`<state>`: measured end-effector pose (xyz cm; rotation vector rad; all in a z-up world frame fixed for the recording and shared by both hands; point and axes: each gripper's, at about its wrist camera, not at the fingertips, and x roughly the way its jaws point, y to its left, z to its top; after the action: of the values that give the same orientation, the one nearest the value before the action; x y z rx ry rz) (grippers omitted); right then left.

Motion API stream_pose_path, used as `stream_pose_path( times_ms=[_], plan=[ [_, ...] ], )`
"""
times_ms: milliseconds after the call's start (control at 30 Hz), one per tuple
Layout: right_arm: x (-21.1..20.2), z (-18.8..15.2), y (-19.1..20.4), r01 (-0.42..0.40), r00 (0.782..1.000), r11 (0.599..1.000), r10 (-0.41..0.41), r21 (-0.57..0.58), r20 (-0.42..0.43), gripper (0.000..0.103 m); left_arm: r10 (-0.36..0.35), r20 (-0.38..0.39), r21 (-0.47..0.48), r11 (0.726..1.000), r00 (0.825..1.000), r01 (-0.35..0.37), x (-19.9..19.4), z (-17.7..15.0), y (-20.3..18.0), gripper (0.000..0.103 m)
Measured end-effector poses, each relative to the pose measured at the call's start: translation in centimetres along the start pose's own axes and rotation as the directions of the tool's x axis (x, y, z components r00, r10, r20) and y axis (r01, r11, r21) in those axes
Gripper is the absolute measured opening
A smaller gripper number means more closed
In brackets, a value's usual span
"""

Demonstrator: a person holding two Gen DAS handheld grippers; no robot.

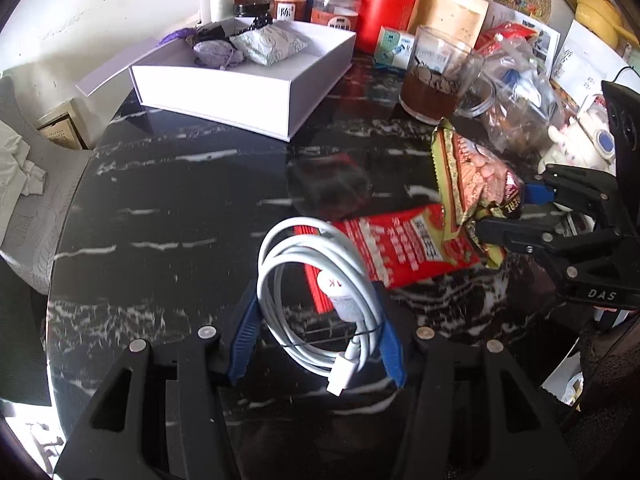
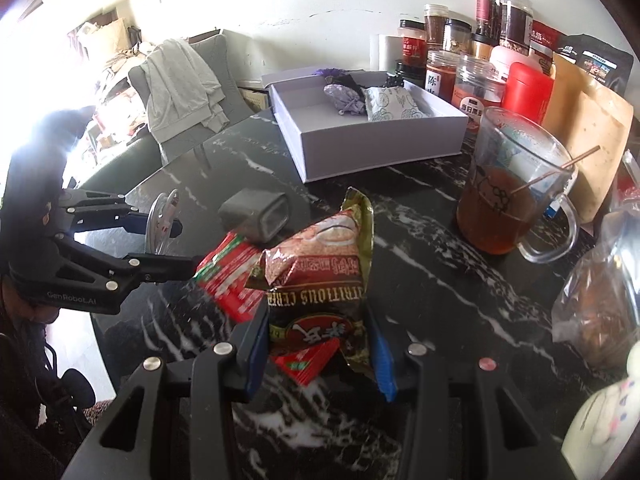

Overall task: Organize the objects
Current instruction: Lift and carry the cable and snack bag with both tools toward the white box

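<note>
Both tongs loaded over the black marble counter [image 1: 180,200].

Left tongs [image 1: 318,344] clamp a coiled white cable [image 1: 320,280]. Right tongs [image 2: 320,344] pinch a cereal packet [image 2: 320,280], raised above a red sachet [image 1: 404,244] lying flat. White box [image 2: 360,148] sits open at far side, holding two pouches.

Glass mug [image 2: 516,192], jars [image 2: 480,84] on marble table [image 1: 180,208]

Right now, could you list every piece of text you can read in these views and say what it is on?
"DAS": right gripper body.
"GenRobot.AI": left gripper body.
"UTRITIOUS CERE", cut off: cereal packet.
"K": white cable plug.
Chinese print on the red sachet and jars: too blurred to read.
</note>
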<state>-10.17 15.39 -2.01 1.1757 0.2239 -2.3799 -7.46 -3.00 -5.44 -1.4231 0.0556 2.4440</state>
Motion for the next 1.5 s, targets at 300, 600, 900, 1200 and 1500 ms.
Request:
stream_pose_path(
  times_ms=[300, 600, 900, 1200, 1500],
  plan=[
    [0.4, -2.0, 1.8, 0.005, 0.999, 0.999, -0.006, -0.033, -0.048, 0.047, 0.02, -0.038, -0.003, 1.0, 0.999, -0.02, 0.7, -1.5, -0.3, 0.051],
    [1.3, -2.2, 2.4, 0.029, 0.997, 0.998, -0.032, -0.056, -0.064, 0.053, 0.06, -0.016, 0.028, 0.998, 0.998, -0.06, 1.6, -1.3, -1.0, 0.055],
    [0.2, -2.0, 2.6, -0.022, 1.0, 0.998, 0.021, -0.051, -0.013, 0.047, 0.05, -0.02, 0.03, 0.998, 0.999, -0.049, 1.7, -1.0, -1.8, 0.052],
    [-0.2, -1.6, 3.4, -0.044, 0.999, 0.997, 0.044, -0.061, 0.002, 0.046, 0.062, 0.007, 0.011, 0.998, 0.998, -0.062, -0.4, -1.4, -1.7, 0.052],
    [-1.6, -0.9, 4.0, -0.051, 0.998, 0.996, 0.053, -0.072, 0.022, 0.046, 0.077, 0.036, 0.004, 0.997, 0.996, -0.077, -2.9, -0.4, -1.5, 0.052]
  ],
)
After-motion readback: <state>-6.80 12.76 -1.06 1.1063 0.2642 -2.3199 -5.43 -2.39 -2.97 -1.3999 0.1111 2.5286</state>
